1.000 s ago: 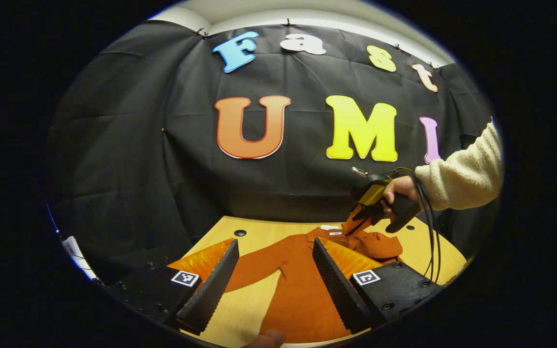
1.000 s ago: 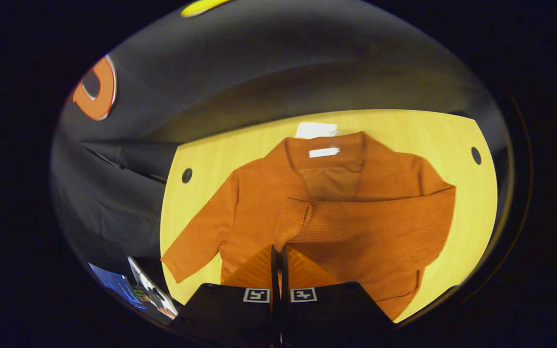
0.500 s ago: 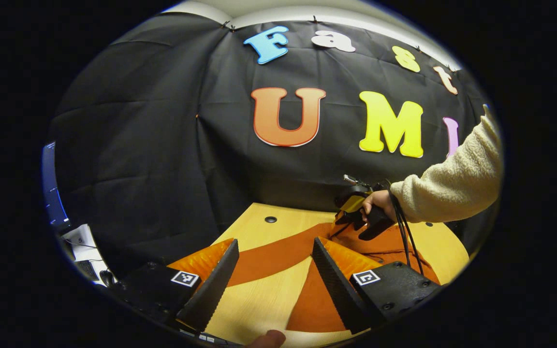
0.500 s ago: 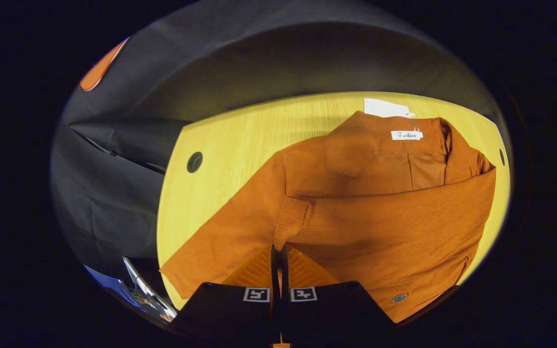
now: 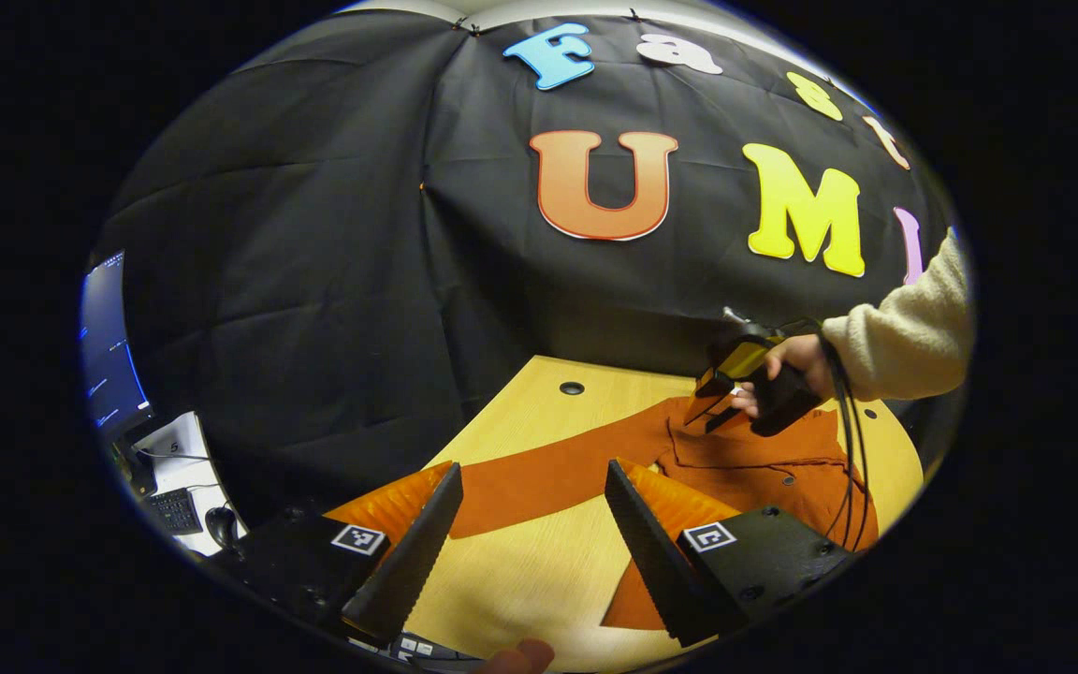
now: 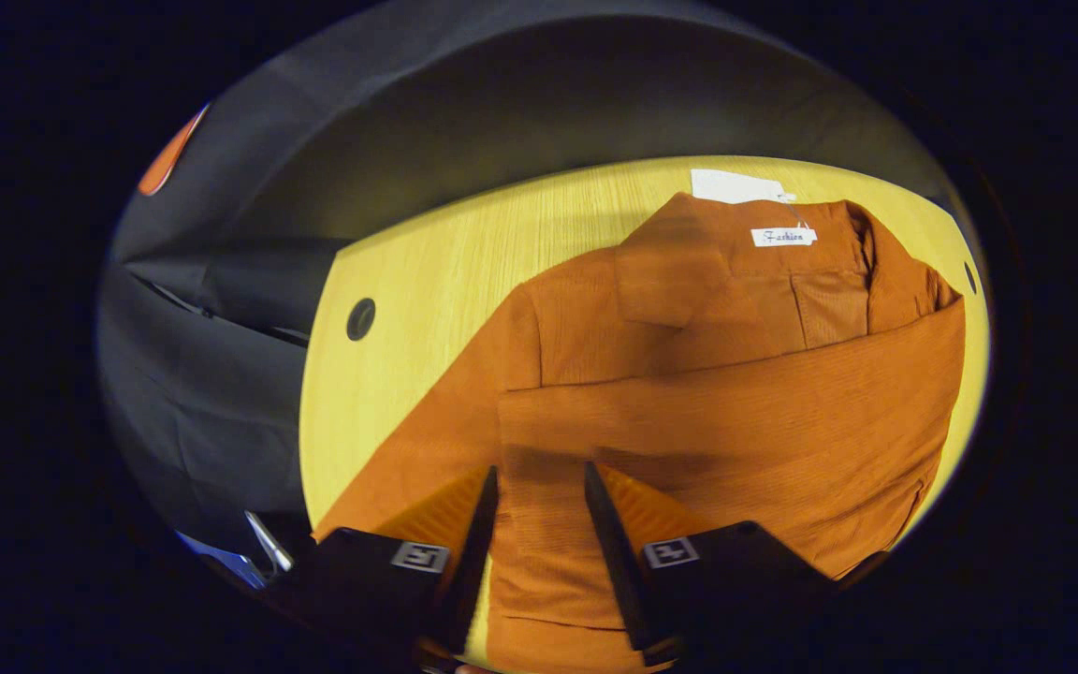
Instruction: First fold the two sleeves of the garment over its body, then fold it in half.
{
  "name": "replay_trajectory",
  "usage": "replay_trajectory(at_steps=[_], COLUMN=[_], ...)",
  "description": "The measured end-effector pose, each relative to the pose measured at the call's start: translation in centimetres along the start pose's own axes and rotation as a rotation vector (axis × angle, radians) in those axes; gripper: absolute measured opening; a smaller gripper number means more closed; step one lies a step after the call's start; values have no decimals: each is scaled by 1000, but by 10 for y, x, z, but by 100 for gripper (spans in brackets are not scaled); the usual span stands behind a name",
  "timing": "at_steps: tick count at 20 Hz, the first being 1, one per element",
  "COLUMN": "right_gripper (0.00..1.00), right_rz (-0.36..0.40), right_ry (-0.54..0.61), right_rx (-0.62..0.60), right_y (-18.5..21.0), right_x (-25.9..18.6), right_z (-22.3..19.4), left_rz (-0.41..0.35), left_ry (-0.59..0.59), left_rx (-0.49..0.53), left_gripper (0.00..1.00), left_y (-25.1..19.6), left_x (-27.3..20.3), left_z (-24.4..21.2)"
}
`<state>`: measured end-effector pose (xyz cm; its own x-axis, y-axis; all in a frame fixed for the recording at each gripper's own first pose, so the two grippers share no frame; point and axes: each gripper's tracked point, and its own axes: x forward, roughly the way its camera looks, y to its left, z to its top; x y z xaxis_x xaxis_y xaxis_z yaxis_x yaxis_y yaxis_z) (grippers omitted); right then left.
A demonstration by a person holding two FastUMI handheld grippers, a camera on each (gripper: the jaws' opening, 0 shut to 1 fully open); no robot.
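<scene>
Your right gripper (image 6: 539, 505) hung over the orange garment (image 6: 726, 374) with its 2 fingers parted and nothing between them but cloth below; 1 sleeve (image 6: 735, 412) lay folded across the body; the other sleeve (image 6: 408, 459) stretched out over the wooden table (image 6: 427, 281); a white label (image 6: 784, 237) sat at the collar.

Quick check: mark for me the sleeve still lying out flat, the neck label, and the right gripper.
unfolded sleeve (image 5: 548, 471), left gripper view, middle of its length on the table.
neck label (image 6: 783, 237), right gripper view, centre of the white tag inside the collar.
right gripper (image 6: 539, 487), right gripper view, gap between its open fingers.
</scene>
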<state>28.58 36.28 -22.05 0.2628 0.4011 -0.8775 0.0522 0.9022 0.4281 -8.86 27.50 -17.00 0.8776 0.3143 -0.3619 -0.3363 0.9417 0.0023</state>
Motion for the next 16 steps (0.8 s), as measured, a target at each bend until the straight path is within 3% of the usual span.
replay_trajectory(at_steps=[2,3,6,9,13,15,16], right_gripper=[92,98,93,97,92,97,93], right_rz=[35,33,140,253,219,194,190], right_ry=[-32,-56,-121,-152,-218,-234,-235], right_rx=[18,23,87,61,-74,-80,-80], right_y=[0,-6,-9,-25,-88,-120,-134], right_x=[-24,-39,-84,-135,-189,-214,-225], right_z=[3,2,-3,-24,-66,-93,-106], left_rz=[33,68,144,228,295,355,369], left_ry=[21,39,95,197,348,430,470], left_rx=[-33,-45,-138,-179,-283,-286,-303], left_gripper=[99,99,99,99,99,99,99], left_y=[10,19,40,65,83,94,95], left_x=[20,32,75,114,154,161,166], left_z=[-6,-11,-26,-49,-88,-103,-112])
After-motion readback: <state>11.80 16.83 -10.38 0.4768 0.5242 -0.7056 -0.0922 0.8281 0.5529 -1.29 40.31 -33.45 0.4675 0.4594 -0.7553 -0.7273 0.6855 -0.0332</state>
